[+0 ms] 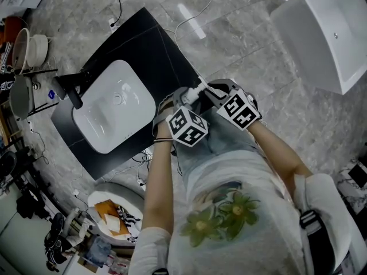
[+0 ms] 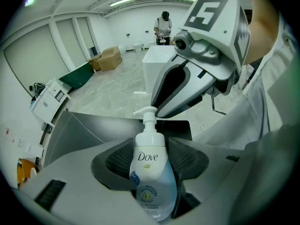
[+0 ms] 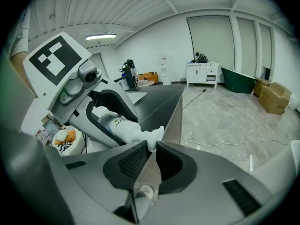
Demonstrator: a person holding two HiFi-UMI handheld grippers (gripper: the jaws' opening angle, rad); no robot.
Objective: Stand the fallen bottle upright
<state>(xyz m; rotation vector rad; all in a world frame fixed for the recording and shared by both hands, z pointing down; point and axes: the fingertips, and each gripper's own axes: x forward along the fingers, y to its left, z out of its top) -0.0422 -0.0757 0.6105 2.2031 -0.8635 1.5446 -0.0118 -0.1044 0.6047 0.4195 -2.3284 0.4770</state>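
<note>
A white Dove pump bottle (image 2: 149, 172) sits between the pads of my left gripper (image 2: 150, 158), which is shut on its body. In the head view the left gripper (image 1: 180, 98) holds the bottle (image 1: 193, 94) at the near edge of the black counter (image 1: 155, 44). The bottle is tilted, with its pump pointing at my right gripper (image 1: 207, 90). In the right gripper view the bottle (image 3: 122, 125) lies slanted, and the right gripper (image 3: 151, 146) has its tips pinched on the pump head (image 3: 153, 136). From the left gripper view, the right gripper's fingers (image 2: 168, 86) reach down to the pump head (image 2: 146, 111).
A white sink basin (image 1: 109, 105) with a black faucet (image 1: 71, 87) is set into the counter. A white tub (image 1: 327, 33) stands on the marble floor at the top right. Cables run over the floor. Clutter and a round bin (image 1: 114, 216) lie to the left and below.
</note>
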